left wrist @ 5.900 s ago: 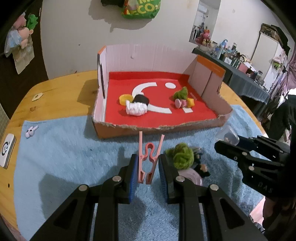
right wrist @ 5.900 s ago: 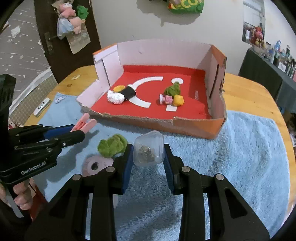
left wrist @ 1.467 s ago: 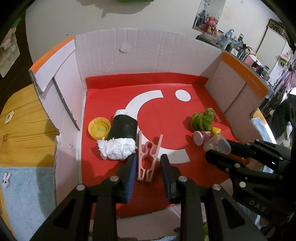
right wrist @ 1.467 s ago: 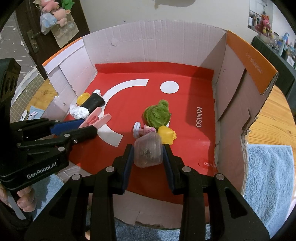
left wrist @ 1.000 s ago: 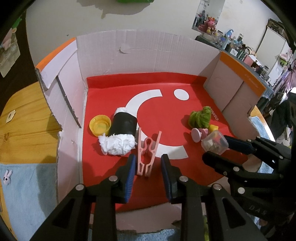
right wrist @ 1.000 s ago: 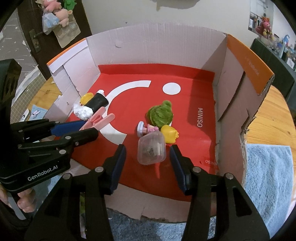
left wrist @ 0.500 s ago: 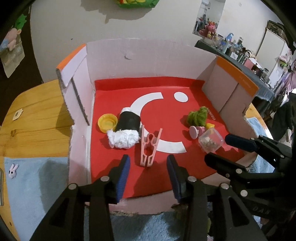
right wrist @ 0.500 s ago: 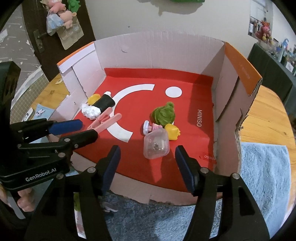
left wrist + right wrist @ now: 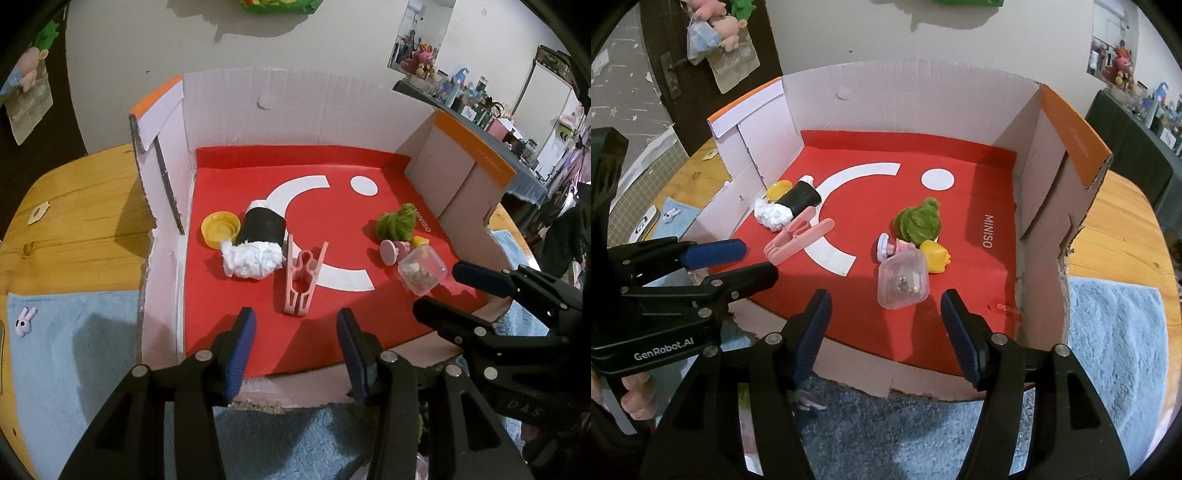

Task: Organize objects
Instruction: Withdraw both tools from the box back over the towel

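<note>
Two items lying released in box (image 9: 458,184), pink clothespin (image 9: 301,284) beyond opened left gripper (image 9: 295,349), clear case (image 9: 903,282) beyond opened right gripper (image 9: 886,334)

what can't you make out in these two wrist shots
- Contents of the clear plastic case: both views, too small and seen through cloudy plastic.
- Items on the blue towel under the right gripper: right wrist view, hidden by its black fingers.
- Yellow toy: left wrist view, mostly hidden behind the case and the pink figure.
- Shelf clutter: left wrist view, far and blurred.
</note>
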Available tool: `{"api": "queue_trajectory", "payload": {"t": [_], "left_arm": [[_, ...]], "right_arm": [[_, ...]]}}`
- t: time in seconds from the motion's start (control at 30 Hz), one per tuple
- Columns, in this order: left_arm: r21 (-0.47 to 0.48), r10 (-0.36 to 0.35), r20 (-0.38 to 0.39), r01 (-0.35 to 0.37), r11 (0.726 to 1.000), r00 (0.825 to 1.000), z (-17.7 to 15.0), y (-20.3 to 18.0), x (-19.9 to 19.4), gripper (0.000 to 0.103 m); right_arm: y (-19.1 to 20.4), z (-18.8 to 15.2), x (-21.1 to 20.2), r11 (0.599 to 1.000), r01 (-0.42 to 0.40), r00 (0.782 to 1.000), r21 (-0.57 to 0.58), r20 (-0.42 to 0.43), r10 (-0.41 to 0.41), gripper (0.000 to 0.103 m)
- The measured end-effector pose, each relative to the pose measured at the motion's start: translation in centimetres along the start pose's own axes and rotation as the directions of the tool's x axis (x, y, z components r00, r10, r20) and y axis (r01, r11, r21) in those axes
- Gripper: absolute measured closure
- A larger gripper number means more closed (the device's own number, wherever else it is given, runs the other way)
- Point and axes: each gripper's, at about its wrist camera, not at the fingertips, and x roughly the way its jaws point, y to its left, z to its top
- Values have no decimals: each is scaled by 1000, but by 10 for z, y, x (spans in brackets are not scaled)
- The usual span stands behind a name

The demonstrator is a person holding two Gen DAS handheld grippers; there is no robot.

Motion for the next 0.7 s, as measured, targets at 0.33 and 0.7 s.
{"api": "queue_trajectory", "payload": {"t": [0.33,0.7], "left_arm": [[4,-18,25,18,1000,1000,-5,-2,-19,55],[2,-16,55,16,1000,998,-15,-4,-38,45]], "right_arm": [[-1,-3,-15,1000,-8,999,19,34,7,31],[3,-12,-31,1000,2,998,21,59,-3,31]]}}
